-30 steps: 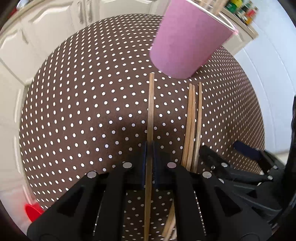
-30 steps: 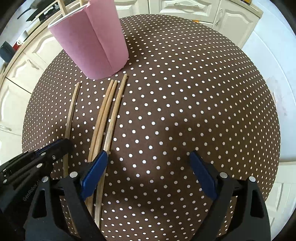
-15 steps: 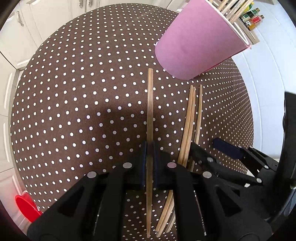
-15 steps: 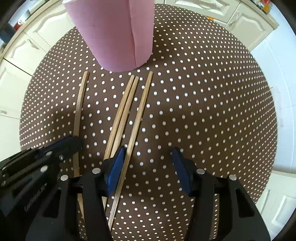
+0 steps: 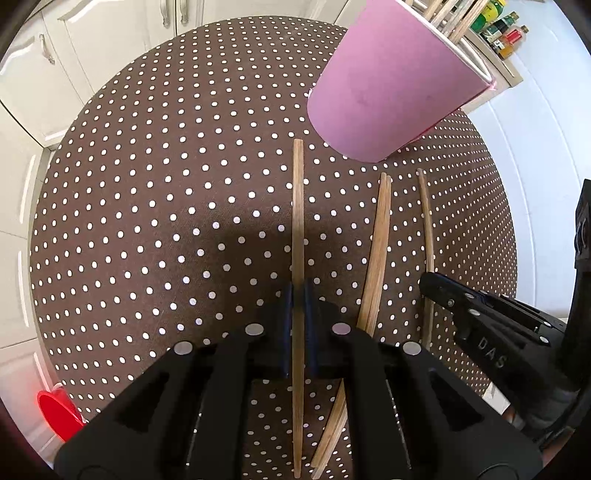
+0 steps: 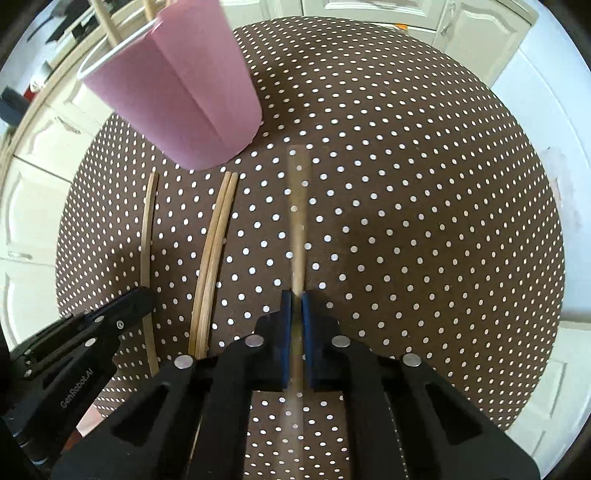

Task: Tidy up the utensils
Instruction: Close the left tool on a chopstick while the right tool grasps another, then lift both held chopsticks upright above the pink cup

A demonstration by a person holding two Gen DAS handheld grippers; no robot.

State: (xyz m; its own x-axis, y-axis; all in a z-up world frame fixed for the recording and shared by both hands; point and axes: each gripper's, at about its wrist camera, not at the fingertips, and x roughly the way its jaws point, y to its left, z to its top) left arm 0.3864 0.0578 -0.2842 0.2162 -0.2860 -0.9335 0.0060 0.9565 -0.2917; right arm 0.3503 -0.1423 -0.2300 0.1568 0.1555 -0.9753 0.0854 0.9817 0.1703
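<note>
A pink paper cup [image 5: 391, 85] [image 6: 184, 96] with several chopsticks in it stands at the far side of the dotted table. My left gripper [image 5: 298, 295] is shut on one wooden chopstick [image 5: 298, 221], its jaws still closing tighter. A pair of chopsticks [image 5: 380, 236] [image 6: 218, 240] lies on the cloth between the grippers. My right gripper [image 6: 296, 299] is closing its jaws, and the blue pads press on another chopstick [image 6: 298, 221], which looks blurred. The left wrist view shows that chopstick [image 5: 426, 229] to the right of the pair.
The round table has a brown cloth with white dots [image 5: 147, 184] [image 6: 424, 184]. White cabinet doors surround it. A red object [image 5: 55, 413] sits below the table's near left edge. Bottles [image 5: 506, 26] stand on a shelf behind the cup.
My right gripper went from wide open to shut on the rightmost chopstick, which now lies apart from the pair. The left gripper keeps its chopstick.
</note>
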